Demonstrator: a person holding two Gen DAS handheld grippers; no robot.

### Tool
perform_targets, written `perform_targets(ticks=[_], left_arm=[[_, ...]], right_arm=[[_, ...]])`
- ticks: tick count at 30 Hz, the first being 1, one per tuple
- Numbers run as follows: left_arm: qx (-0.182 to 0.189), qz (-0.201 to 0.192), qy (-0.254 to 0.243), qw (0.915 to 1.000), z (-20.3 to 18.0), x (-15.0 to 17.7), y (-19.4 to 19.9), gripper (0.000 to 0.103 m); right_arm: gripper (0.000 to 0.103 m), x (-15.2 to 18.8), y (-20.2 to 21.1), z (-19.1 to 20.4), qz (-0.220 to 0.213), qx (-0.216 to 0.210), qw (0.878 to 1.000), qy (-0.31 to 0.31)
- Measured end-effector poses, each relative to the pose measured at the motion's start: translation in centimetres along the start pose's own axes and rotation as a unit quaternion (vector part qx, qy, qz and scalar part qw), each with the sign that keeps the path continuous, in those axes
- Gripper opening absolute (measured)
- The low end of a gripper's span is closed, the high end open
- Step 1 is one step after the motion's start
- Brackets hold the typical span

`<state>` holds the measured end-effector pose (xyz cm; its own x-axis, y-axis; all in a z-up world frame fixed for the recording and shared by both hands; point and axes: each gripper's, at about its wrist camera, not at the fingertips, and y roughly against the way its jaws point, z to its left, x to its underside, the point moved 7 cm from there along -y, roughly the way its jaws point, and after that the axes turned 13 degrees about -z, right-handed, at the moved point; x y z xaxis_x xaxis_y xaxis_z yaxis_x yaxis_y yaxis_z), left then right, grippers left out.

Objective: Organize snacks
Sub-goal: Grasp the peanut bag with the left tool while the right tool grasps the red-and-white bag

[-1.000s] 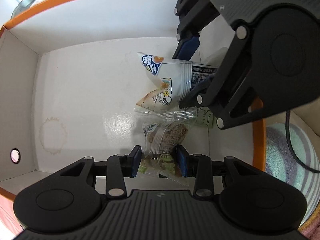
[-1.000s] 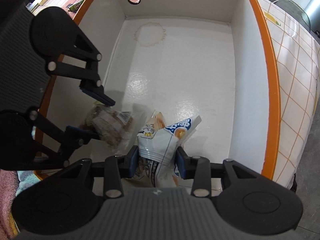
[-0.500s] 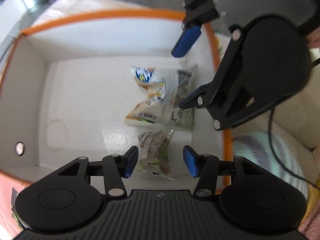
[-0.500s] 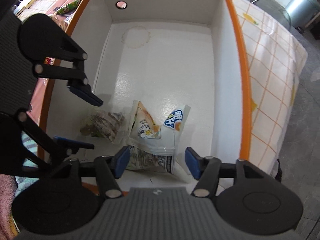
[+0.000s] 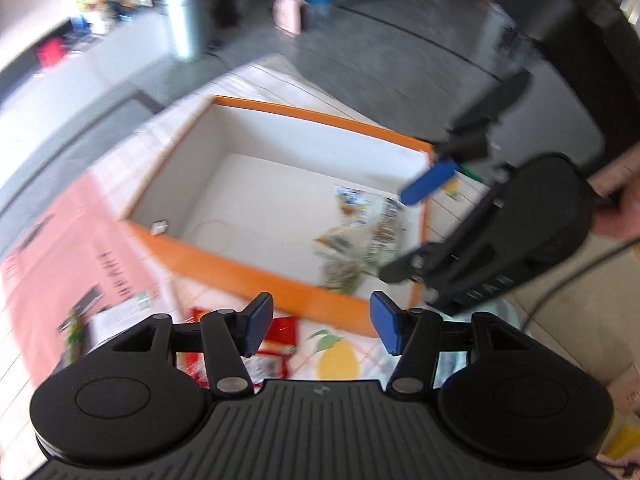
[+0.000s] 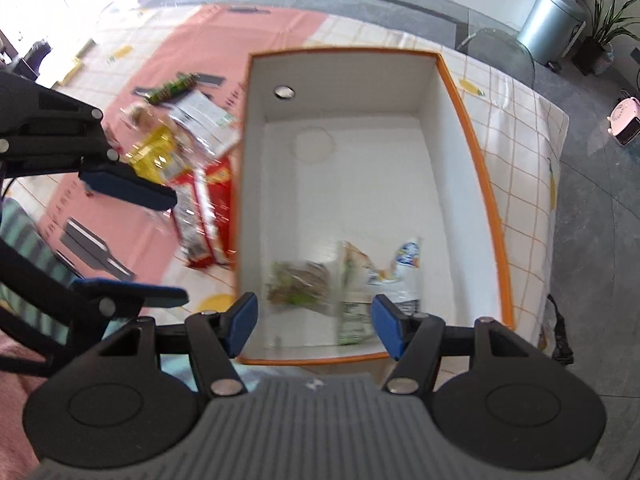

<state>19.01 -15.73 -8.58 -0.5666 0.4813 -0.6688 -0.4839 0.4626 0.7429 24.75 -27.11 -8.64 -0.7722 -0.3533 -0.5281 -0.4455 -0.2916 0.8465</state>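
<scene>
An orange-rimmed white box (image 6: 474, 152) stands on the table; it also shows in the left wrist view (image 5: 240, 270). Inside, near its close corner, lie a clear brown-and-green snack pack (image 6: 298, 286) and a white-and-blue snack bag (image 6: 376, 276); both also show in the left wrist view, the pack (image 5: 340, 274) and the bag (image 5: 360, 220). My left gripper (image 5: 322, 326) is open and empty, above the box's outer edge. My right gripper (image 6: 314, 326) is open and empty, above the box's near wall. Each gripper shows in the other's view: the right (image 5: 416, 228), the left (image 6: 152, 248).
Loose snacks lie outside the box on the pink and checked cloth: a red pack (image 6: 208, 216), a yellow pack (image 6: 154, 158), a white pack (image 6: 204, 120) and a green bar (image 6: 172, 88). The red pack also lies under my left gripper (image 5: 272, 344). A metal bin (image 6: 554, 24) stands beyond the table.
Both grippers let go of their snacks, opened wide and rose up out of the box. The two snacks now lie on the box floor.
</scene>
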Motion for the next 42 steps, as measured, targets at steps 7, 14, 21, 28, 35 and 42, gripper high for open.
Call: perform_targets(ticks=[7,14,21,28,35,42], left_arm=[[-0.065,-0.047,0.064,0.9947,3.4,3.5,6.5,0.066],[-0.128,-0.061,0.103,0.9846,7.8,7.8,12.6,0.07],[-0.192,-0.063,0.122,0.9717,12.0,12.8,15.1,0.075],[-0.194,-0.061,0.109,0.9729,14.2,15.9,15.0,0.082],[-0.189,-0.026,0.08,0.9783,16.8,17.0,11.8,0.085],[-0.173,0.003,0.048,0.9837,19.2,17.7,8.6,0.085]], right_arm=[[0.064,0.0,2.7,6.6,-0.08,-0.018,0.996,-0.027],[0.065,1.7,1.7,12.0,-0.17,0.007,0.984,-0.048],[0.065,3.7,-1.0,15.3,-0.258,0.061,0.962,-0.061],[0.065,4.9,-4.9,17.2,-0.275,0.104,0.955,-0.03],[0.066,5.0,-10.1,17.2,-0.224,0.124,0.966,0.022],[0.066,3.8,-13.3,15.0,-0.19,0.136,0.971,0.052]])
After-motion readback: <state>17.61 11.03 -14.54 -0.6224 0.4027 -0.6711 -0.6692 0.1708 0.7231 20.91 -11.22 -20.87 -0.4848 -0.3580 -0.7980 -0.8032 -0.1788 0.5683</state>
